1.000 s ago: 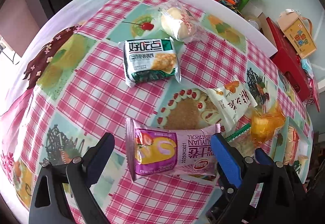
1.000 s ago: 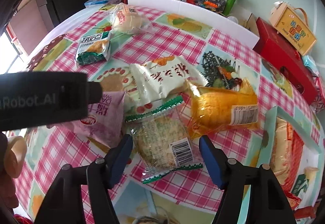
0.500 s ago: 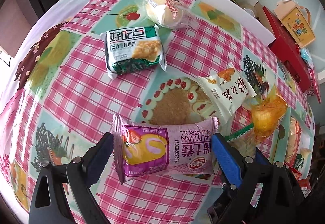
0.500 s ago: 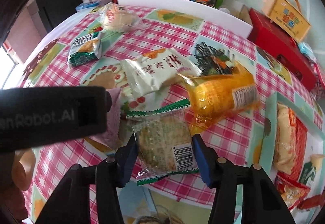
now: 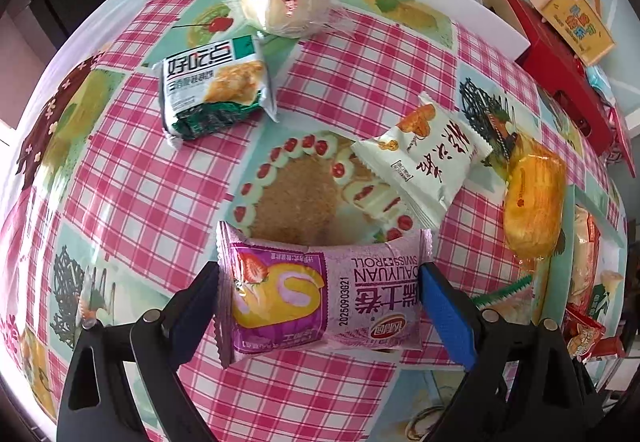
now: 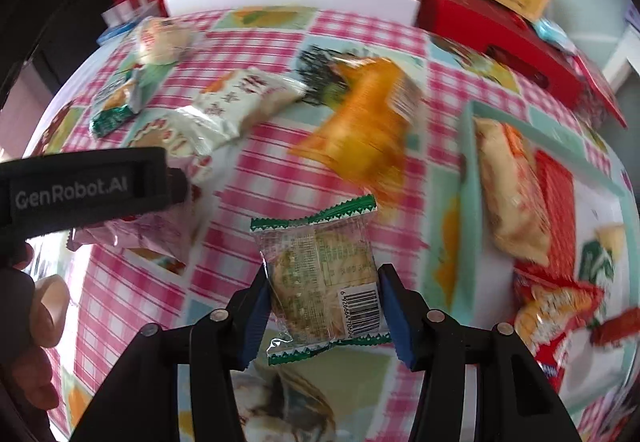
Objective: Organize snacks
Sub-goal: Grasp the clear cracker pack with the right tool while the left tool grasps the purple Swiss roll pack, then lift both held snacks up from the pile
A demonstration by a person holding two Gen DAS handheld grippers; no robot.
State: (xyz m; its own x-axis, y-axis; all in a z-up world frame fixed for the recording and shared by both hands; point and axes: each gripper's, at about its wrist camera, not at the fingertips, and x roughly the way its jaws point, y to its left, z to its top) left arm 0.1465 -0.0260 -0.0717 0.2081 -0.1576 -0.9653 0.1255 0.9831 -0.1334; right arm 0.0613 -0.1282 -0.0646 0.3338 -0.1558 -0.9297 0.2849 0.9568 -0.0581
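The right tool (image 6: 322,312) is clamped on a clear cracker packet with green serrated ends (image 6: 320,282); its jaws have just been closing, and both blue pads (image 6: 256,312) are pressed against the packet's sides. The packet is held above the checked table (image 6: 280,169), barcode toward the right pad.

The left tool (image 5: 318,300) brackets a pink Swiss roll packet (image 5: 324,294). The packet's crimped ends are seen touching both pads (image 5: 444,314), so the tool is closed on the packet lengthwise.

Further items are laid on the table:
- a green-and-white biscuit packet (image 5: 214,89);
- a clear-wrapped bun (image 5: 280,3) beyond it;
- a white packet with printed characters (image 5: 424,161);
- an orange-wrapped cake (image 5: 534,197), blurred in the right wrist view.

A pale green tray (image 6: 466,177) at the table's right side is seen to contain several snack packets. A hand (image 6: 28,318) is visible at the left edge of the right wrist view.
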